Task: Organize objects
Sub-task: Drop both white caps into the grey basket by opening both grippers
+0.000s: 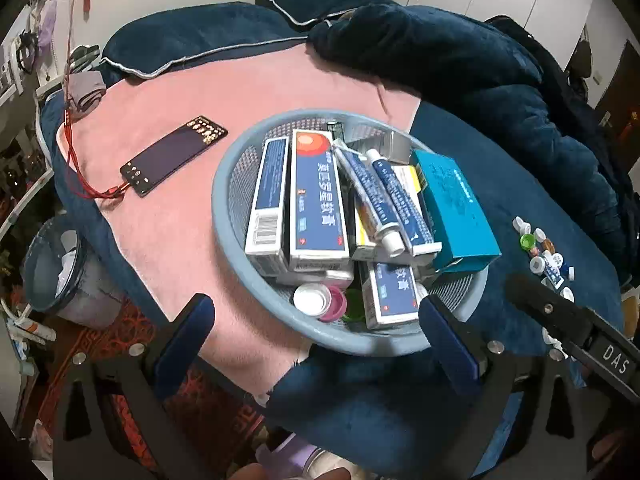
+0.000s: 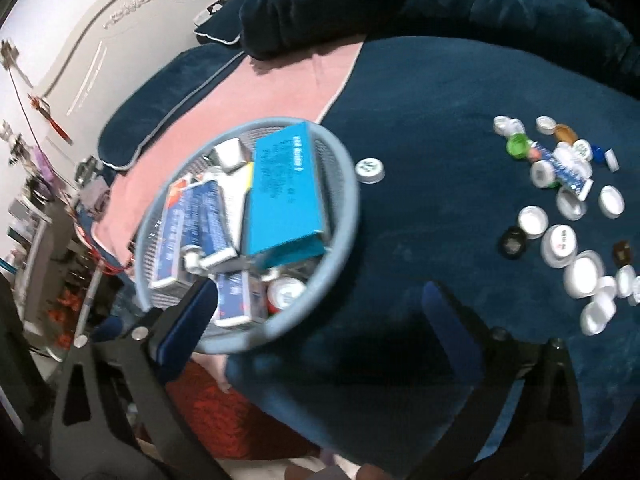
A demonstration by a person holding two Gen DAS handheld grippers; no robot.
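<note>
Both your grippers stand wide open and empty: the left gripper (image 1: 316, 332) straddles the near rim of the basket (image 1: 224, 216), the right gripper (image 2: 320, 312) hangs over bare blue blanket (image 2: 420, 120) just right of it. Loose bottle caps (image 2: 560, 240) lie to the right, nearer your right hand, well apart from the basket. One lone cap (image 2: 370, 170) sits just beside the basket's far-right rim. Open blanket lies between them. Boxes (image 1: 316, 200) inside run near-to-far, packed high.
</note>
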